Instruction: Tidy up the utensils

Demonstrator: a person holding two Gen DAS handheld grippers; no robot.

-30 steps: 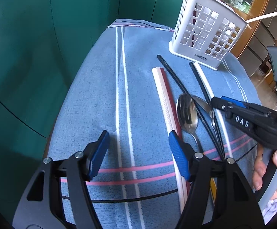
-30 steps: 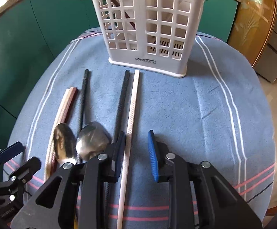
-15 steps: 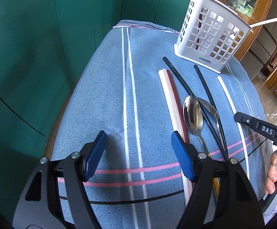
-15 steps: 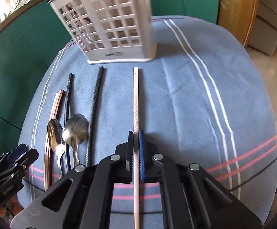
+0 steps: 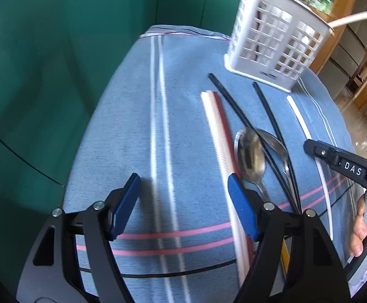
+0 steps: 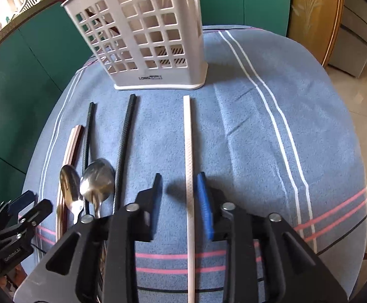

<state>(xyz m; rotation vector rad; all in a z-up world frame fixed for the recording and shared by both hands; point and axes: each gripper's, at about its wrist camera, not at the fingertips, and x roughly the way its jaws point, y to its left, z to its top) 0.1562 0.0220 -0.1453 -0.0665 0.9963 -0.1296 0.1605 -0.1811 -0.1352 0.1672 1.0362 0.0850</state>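
Observation:
A white slotted utensil basket [image 6: 143, 38] stands at the far end of the blue striped cloth [image 6: 259, 139]. A single white chopstick [image 6: 189, 151] lies flat on the cloth, running between the fingers of my right gripper [image 6: 181, 189]. The jaws are opening and neither pad presses on it. To its left lie two black chopsticks [image 6: 125, 146], two steel spoons [image 6: 99, 179] and a white and red chopstick pair [image 5: 218, 136]. My left gripper [image 5: 183, 202] stands open over bare cloth, its right finger beside that pair, holding nothing.
Teal cabinet doors [image 5: 44, 75] surround the table's left and far sides. A white stick [image 5: 350, 17] juts from the basket [image 5: 274, 48]. A person's hand [image 5: 360, 229] holds the right gripper's handle at the right edge. Wooden doors and floor lie right.
The right gripper closed on the white chopstick, slid it right, away from the black chopstick, and has now let go with its jaws apart. The left gripper stayed put.

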